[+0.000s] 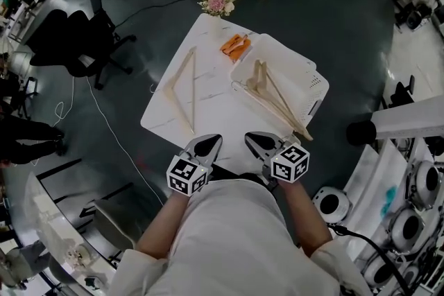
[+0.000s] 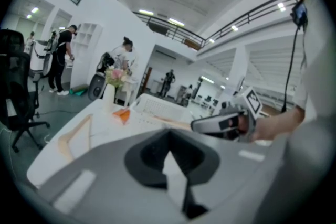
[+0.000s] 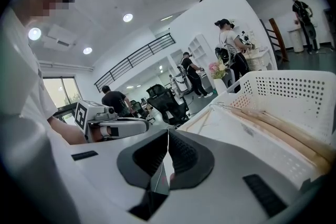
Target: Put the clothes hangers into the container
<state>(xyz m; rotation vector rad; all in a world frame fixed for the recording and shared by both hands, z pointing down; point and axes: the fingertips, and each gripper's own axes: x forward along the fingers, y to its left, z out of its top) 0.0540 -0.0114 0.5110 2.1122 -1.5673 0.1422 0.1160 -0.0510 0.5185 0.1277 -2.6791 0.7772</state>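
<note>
On white table (image 1: 208, 107) over dark floor (image 1: 333, 24), hanger (image 1: 180, 68) near basket (image 1: 316, 83); left hand-held gripper (image 1: 213, 141) and right hand-held gripper (image 1: 251, 138) clenched, empty.

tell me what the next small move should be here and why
Probably open the left gripper and reach it forward to the wooden hanger lying on the table. It looks like the only hanger outside the white basket, and it lies on the left gripper's side. Both that gripper and the right gripper are shut and empty at the table's near edge.
</note>
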